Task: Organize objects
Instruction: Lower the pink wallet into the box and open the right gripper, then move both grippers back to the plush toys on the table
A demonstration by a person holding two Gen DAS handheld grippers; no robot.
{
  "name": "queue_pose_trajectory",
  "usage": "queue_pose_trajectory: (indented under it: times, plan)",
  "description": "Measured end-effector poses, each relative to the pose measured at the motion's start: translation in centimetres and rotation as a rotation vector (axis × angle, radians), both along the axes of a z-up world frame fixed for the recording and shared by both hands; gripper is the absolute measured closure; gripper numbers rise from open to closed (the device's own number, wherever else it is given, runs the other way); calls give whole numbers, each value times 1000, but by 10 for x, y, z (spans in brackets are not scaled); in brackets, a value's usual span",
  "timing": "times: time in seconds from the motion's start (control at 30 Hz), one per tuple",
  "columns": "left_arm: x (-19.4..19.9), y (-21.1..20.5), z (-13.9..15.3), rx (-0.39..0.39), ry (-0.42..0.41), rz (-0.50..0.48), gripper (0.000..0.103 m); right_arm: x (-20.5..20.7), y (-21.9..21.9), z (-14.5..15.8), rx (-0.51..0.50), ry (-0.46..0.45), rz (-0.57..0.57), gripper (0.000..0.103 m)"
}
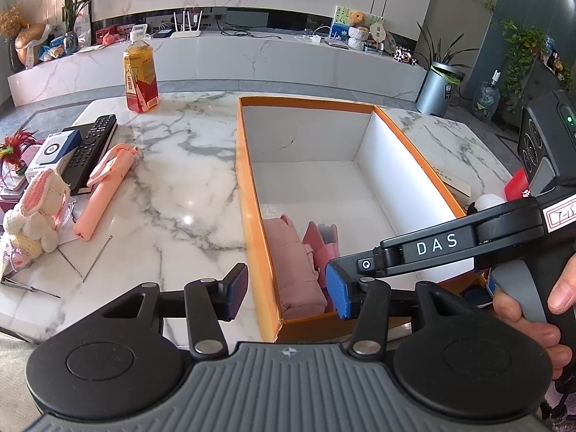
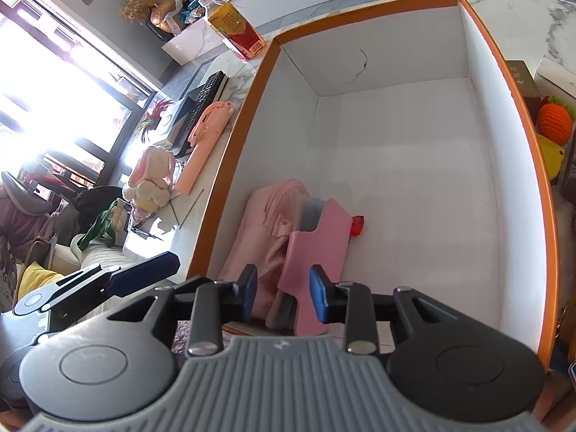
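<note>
An orange-rimmed box (image 1: 243, 165) with white inner walls (image 2: 482, 115) stands on the marble table (image 1: 172, 180). In its near left corner lie a folded pale pink cloth (image 1: 293, 270) (image 2: 259, 223) and a pink case (image 2: 316, 248) (image 1: 324, 248) leaning on it. My right gripper (image 2: 283, 295) hovers over that corner, jaws open either side of the case's lower end; I cannot tell if the pads touch it. My left gripper (image 1: 289, 291) is open and empty, straddling the box's near left wall. A pink fan-like gadget (image 1: 104, 187), a knitted bunny (image 1: 34, 208) and a tea bottle (image 1: 140, 75) are on the table's left.
A remote control (image 1: 91, 144) and small boxes (image 1: 54, 151) lie at the table's far left, with thin metal pins (image 1: 97, 255) nearer. A small red object (image 2: 357, 224) sits inside the box behind the case. Knitted orange and yellow toys (image 2: 554, 126) lie right of the box.
</note>
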State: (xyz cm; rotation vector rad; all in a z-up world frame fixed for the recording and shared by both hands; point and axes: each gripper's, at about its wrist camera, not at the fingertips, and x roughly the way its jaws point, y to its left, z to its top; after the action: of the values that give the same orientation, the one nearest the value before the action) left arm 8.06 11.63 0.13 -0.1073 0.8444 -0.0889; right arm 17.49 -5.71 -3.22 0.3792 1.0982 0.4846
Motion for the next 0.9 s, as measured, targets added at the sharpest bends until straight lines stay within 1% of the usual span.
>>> queue_pose_trajectory:
  times: [0.33,0.47,0.57,0.67,0.77,0.83,0.9]
  plan:
    - [-1,-2,6,17,-12,-1,46,0,-11,4,13,-15,-23,64]
    - [-2,-6,16,35,-37,-16,46,-2,-16,14,21,-45,-32,64]
    - [-3,-16,27,47,-70,-47,46,-11,-22,28,4,-96,-43,64]
    - [-3,-32,36,45,-99,-94,46,-24,-33,43,-44,-165,-77,63]
    - [-1,-52,42,16,-114,-159,46,-38,-53,54,-95,-226,-122,61]
    - [2,-68,43,-7,-113,-203,46,-47,-72,58,-122,-250,-164,60]
    - [6,-86,43,-25,-110,-249,46,-55,-93,62,-142,-268,-211,57]
